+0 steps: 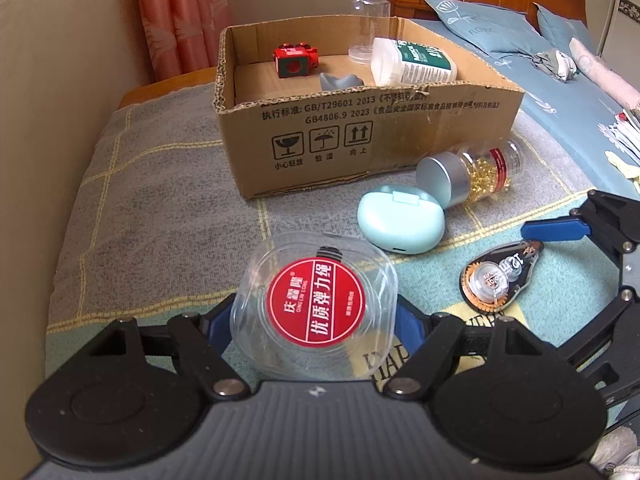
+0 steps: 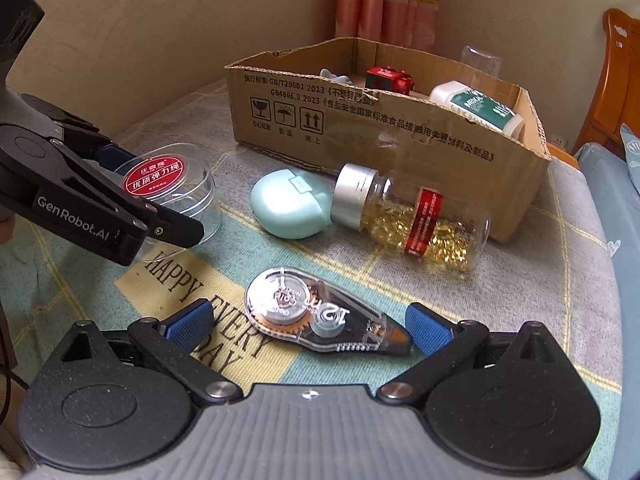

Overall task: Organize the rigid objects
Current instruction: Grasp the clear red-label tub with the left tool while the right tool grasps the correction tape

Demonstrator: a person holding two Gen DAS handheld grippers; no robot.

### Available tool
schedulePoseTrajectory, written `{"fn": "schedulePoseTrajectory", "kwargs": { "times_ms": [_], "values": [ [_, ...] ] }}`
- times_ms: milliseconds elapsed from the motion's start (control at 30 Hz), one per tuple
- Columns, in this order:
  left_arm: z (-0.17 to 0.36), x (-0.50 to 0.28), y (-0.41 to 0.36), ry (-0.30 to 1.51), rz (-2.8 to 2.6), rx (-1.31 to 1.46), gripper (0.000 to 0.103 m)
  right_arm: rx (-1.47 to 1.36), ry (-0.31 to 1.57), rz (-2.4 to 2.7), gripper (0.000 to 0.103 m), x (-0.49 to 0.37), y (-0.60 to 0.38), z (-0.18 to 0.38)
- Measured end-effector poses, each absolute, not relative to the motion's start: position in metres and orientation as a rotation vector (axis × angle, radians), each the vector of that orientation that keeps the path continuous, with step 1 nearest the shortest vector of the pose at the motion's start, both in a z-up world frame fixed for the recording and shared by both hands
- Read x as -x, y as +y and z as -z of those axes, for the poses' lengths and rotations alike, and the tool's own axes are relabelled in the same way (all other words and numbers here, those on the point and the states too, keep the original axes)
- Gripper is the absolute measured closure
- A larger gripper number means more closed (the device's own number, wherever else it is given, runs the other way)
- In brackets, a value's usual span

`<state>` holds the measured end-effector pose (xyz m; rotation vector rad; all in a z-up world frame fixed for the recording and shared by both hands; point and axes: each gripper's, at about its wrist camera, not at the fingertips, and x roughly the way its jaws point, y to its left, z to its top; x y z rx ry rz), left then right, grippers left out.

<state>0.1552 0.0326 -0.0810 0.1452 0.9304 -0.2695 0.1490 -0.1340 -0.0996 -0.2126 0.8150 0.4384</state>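
Note:
My left gripper (image 1: pixel 316 320) is shut on a clear plastic box with a red round label (image 1: pixel 316 304), low over the blanket; the box also shows in the right wrist view (image 2: pixel 168 184). My right gripper (image 2: pixel 310 326) is open, its blue pads either side of a clear correction tape dispenser (image 2: pixel 320 316), seen also in the left wrist view (image 1: pixel 500 276). An open cardboard box (image 1: pixel 360 128) stands behind, holding a red toy (image 1: pixel 294 58), a white and green bottle (image 1: pixel 412 62) and a grey piece (image 1: pixel 340 80).
A mint oval case (image 1: pixel 400 220) and a lying capsule bottle with a silver cap (image 1: pixel 468 174) rest in front of the cardboard box. A clear cup (image 1: pixel 370 10) stands behind the box. Wall to the left, bed with pillows to the right.

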Motion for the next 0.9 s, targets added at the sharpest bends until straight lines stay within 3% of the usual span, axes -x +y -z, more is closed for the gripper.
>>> {"fn": "schedulePoseTrajectory", "kwargs": {
  "times_ms": [267, 900],
  "values": [
    [0.080, -0.155, 0.032, 0.924, 0.277, -0.156, 0.024, 0.191, 0.881, -0.479, 0.000, -0.125, -0.148, 0.096],
    [0.077, -0.152, 0.031, 0.918, 0.310, -0.199, 0.023, 0.229, 0.773, -0.475, 0.000, -0.155, -0.136, 0.105]
  ]
}}
